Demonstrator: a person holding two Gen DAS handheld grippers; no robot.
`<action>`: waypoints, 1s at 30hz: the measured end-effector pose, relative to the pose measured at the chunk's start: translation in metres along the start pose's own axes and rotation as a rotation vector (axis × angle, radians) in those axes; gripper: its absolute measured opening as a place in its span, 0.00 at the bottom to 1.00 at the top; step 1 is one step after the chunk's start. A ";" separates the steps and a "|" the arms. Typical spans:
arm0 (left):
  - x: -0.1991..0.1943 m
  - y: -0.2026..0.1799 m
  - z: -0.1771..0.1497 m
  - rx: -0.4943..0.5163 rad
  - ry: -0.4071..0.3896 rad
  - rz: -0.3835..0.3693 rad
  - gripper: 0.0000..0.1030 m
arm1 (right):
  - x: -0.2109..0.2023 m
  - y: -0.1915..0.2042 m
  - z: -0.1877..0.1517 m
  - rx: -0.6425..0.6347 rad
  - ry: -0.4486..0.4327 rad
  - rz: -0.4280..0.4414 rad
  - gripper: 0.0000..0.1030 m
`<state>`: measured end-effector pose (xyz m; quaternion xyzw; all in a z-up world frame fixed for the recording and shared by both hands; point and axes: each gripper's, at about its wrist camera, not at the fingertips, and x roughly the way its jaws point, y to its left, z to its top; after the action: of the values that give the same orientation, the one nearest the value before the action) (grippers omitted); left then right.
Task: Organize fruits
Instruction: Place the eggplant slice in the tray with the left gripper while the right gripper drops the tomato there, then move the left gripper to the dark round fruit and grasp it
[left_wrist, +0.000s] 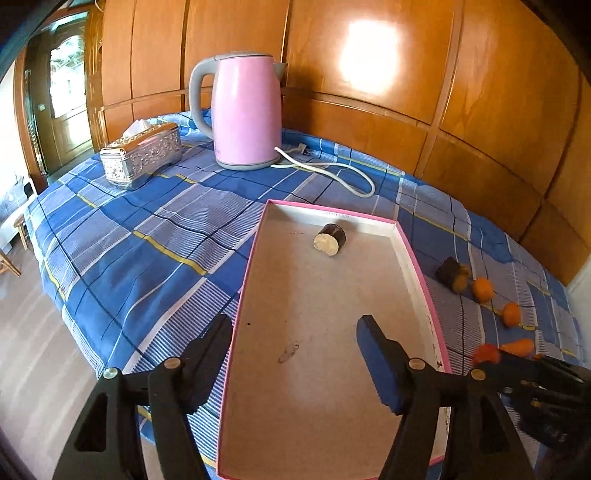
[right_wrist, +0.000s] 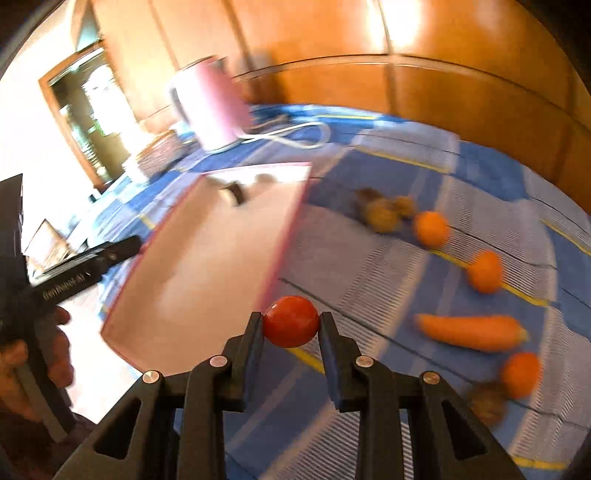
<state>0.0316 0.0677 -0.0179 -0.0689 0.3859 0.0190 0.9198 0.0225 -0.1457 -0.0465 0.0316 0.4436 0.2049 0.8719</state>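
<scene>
A pink-rimmed box (left_wrist: 419, 273) lies on the blue checked cloth and holds one dark cut piece with a pale face (left_wrist: 330, 240). My left gripper (left_wrist: 295, 338) is open and empty over the box's near end, its fingers astride the left rim. My right gripper (right_wrist: 291, 322) is shut on a red tomato (right_wrist: 291, 320), held above the cloth just right of the box (right_wrist: 207, 258). It shows blurred at the right edge of the left wrist view (left_wrist: 487, 353). Oranges (right_wrist: 431, 228) (right_wrist: 484, 271) (right_wrist: 520, 373), a carrot (right_wrist: 471, 331) and brown pieces (right_wrist: 382, 212) lie on the cloth to the right.
A pink kettle (left_wrist: 246, 110) with a white cord (left_wrist: 332, 170) stands at the back of the table, a silver tissue box (left_wrist: 142, 155) to its left. A wooden panel wall (left_wrist: 406, 74) runs behind. The table's left edge (left_wrist: 55, 295) drops to the floor.
</scene>
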 end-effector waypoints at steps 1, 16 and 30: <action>0.000 0.000 0.000 0.000 0.001 0.005 0.69 | 0.004 0.004 0.003 -0.007 0.006 0.012 0.29; 0.010 0.018 -0.007 -0.061 0.043 -0.009 0.76 | 0.032 0.043 0.026 -0.051 -0.011 0.006 0.33; -0.007 -0.030 -0.006 0.095 0.007 -0.163 1.00 | -0.026 -0.017 -0.007 0.054 -0.105 -0.183 0.37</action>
<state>0.0252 0.0369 -0.0132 -0.0566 0.3829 -0.0744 0.9191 0.0085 -0.1724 -0.0350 0.0250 0.4037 0.1106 0.9078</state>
